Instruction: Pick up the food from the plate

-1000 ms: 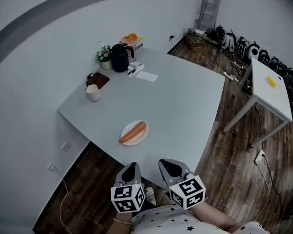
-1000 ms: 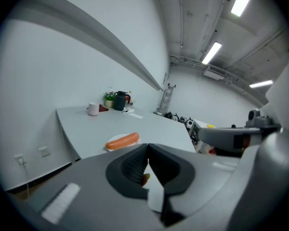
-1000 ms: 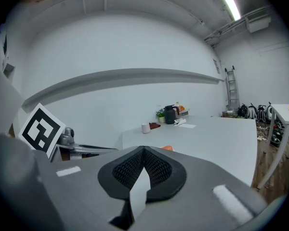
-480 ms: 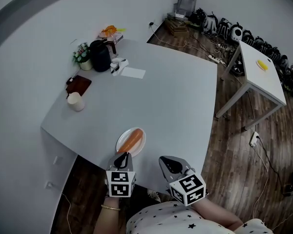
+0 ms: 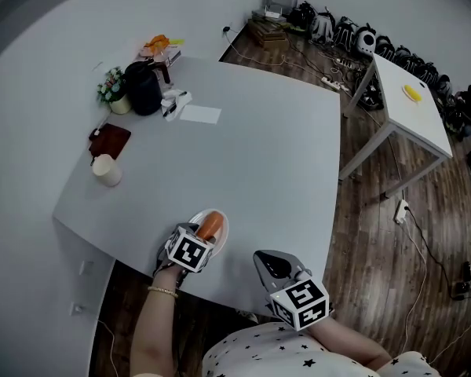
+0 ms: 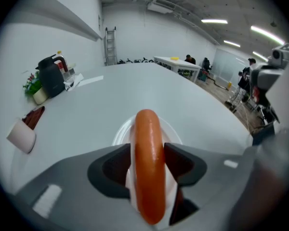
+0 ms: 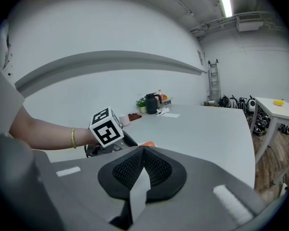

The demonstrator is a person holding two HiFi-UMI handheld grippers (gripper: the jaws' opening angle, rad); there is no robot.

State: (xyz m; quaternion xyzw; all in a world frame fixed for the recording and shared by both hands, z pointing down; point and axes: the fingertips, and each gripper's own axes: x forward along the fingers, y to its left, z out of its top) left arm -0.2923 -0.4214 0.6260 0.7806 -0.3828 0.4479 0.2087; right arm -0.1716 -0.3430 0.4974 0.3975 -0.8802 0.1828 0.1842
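An orange sausage (image 5: 210,225) lies lengthwise on a small white plate (image 5: 222,229) near the front edge of the grey table (image 5: 275,155). My left gripper (image 5: 205,234) reaches over the plate, and its jaws are opening with the sausage (image 6: 148,162) between them, one dark pad close on each side. In the left gripper view the plate's rim (image 6: 119,134) shows past the pads. My right gripper (image 5: 273,265) hangs back off the table's front edge, shut and empty (image 7: 144,150). From there I see the left gripper's marker cube (image 7: 107,126).
A white cup (image 5: 106,170), a brown pad (image 5: 110,140), a black kettle (image 5: 144,89), a small plant (image 5: 110,85) and a sheet of paper (image 5: 200,114) stand at the table's far left. A second white table (image 5: 404,104) stands to the right, with cables along the wall.
My left gripper has moved forward from beside my body onto the plate and now straddles the sausage. The right gripper has stayed about where it was.
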